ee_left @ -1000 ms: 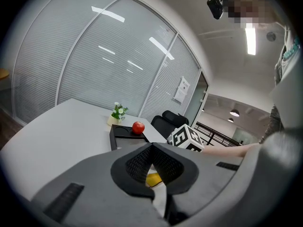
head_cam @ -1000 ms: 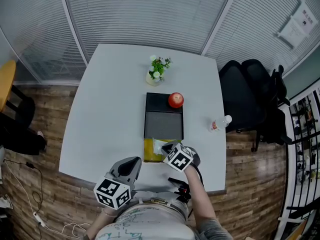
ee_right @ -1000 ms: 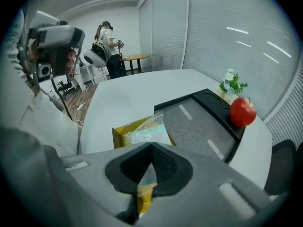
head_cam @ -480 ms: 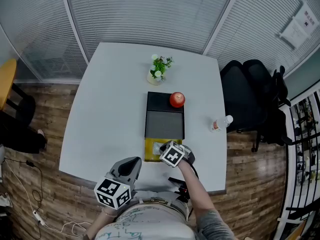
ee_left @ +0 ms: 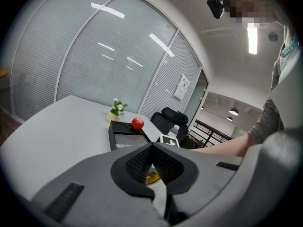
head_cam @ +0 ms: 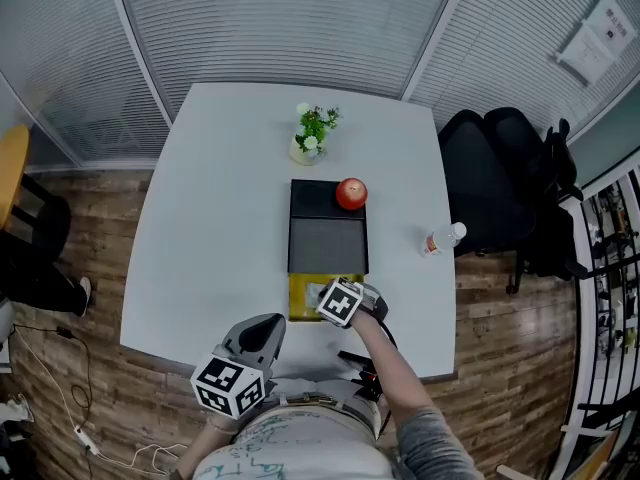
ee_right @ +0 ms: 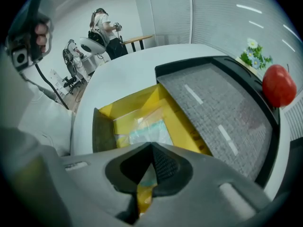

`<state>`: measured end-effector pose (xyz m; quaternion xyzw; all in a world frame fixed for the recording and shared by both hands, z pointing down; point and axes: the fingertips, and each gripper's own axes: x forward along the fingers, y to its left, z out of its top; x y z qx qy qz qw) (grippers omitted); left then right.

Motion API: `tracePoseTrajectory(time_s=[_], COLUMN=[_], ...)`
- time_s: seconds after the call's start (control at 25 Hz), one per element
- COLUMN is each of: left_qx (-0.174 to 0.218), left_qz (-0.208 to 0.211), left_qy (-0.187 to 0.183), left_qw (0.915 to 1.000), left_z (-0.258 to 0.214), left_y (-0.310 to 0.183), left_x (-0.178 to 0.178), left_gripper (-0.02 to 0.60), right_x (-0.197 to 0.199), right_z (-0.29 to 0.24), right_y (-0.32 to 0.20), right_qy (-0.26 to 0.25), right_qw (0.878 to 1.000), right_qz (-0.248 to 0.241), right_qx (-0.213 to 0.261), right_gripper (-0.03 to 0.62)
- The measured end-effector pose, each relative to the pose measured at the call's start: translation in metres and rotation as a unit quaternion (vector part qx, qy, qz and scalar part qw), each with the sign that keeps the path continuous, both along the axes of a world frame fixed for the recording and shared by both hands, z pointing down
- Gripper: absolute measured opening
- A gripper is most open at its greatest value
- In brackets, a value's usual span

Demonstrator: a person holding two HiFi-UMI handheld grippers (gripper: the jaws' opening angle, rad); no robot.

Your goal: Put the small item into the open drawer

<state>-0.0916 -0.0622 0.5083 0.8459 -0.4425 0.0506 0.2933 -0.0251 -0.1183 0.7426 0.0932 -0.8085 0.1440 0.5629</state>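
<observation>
One clear packet (ee_right: 149, 131) lies in the yellow drawer (ee_right: 130, 109) just beyond the closed, empty right claw (ee_right: 151, 146).

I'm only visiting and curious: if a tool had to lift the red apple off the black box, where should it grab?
Probably around its widest middle, coming straight down from above. The apple is round and sits in the far right corner on top of the black box, with open space over it, so jaws closing on two opposite sides should hold best.
</observation>
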Motion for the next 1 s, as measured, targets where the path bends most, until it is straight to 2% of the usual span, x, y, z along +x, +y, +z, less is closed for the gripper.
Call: tracePoseTrajectory(time_s=[0.32, 0.44, 0.56, 0.68, 1.0], left_qx=[-0.003, -0.004, -0.009, -0.008, -0.008], left_qz=[0.021, 0.027, 0.031, 0.031, 0.041], left_qy=[-0.004, -0.005, -0.006, -0.009, -0.014], left_qw=[0.9998, 0.9996, 0.9995, 0.9994, 0.999], left_z=[0.004, 0.005, 0.007, 0.008, 0.007], left_y=[-0.005, -0.006, -0.007, -0.01, -0.012], left_x=[0.014, 0.018, 0.02, 0.022, 0.028], left_gripper=[-0.003, -0.003, -0.003, -0.003, -0.003], right_x=[0.002, 0.008, 0.001, 0.008, 0.0], right_z=[0.001, 0.001, 0.002, 0.001, 0.003], right_y=[-0.003, -0.006, -0.003, -0.007, 0.0], right_qy=[0.011, 0.031, 0.018, 0.035, 0.023], right_qw=[1.0, 0.999, 1.0, 0.999, 0.999], right_qz=[0.001, 0.002, -0.01, -0.008, -0.025], right_qx=[-0.014, -0.008, -0.021, -0.019, -0.032], right_gripper=[0.003, 0.003, 0.003, 0.005, 0.005])
